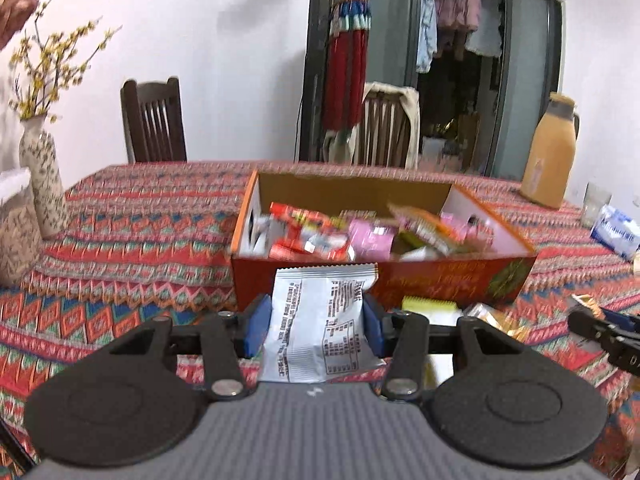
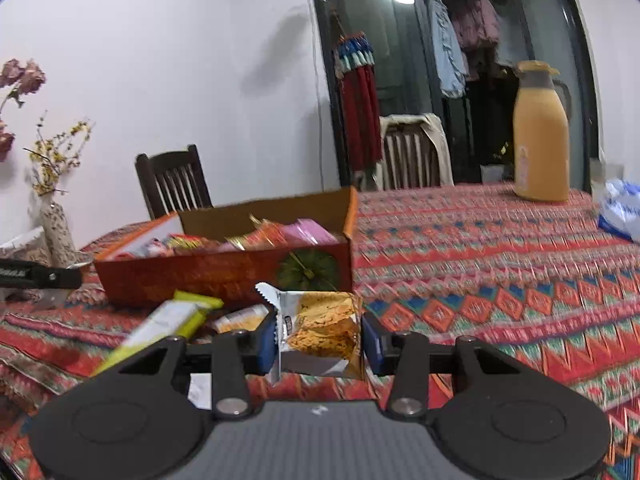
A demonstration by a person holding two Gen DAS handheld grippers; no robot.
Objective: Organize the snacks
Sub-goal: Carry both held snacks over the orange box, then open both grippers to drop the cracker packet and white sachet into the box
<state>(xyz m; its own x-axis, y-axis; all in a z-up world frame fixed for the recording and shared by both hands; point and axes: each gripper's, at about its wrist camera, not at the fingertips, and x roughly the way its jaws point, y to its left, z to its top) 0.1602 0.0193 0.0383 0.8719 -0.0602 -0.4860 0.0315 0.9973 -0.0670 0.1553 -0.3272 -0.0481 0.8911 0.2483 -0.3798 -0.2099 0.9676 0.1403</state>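
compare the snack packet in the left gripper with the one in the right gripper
The left gripper holds a white packet showing printed black text and a table; the right gripper holds a silver packet showing a picture of orange, crispy snacks. The white packet looks larger and flatter; the silver one is squarer. Both are sealed and clamped between blue pads.

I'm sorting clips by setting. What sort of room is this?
Most likely a home dining room: a table under a patterned tablecloth with wooden chairs behind it, a vase of flowers, a thermos, and laundry hanging beyond a glass door.
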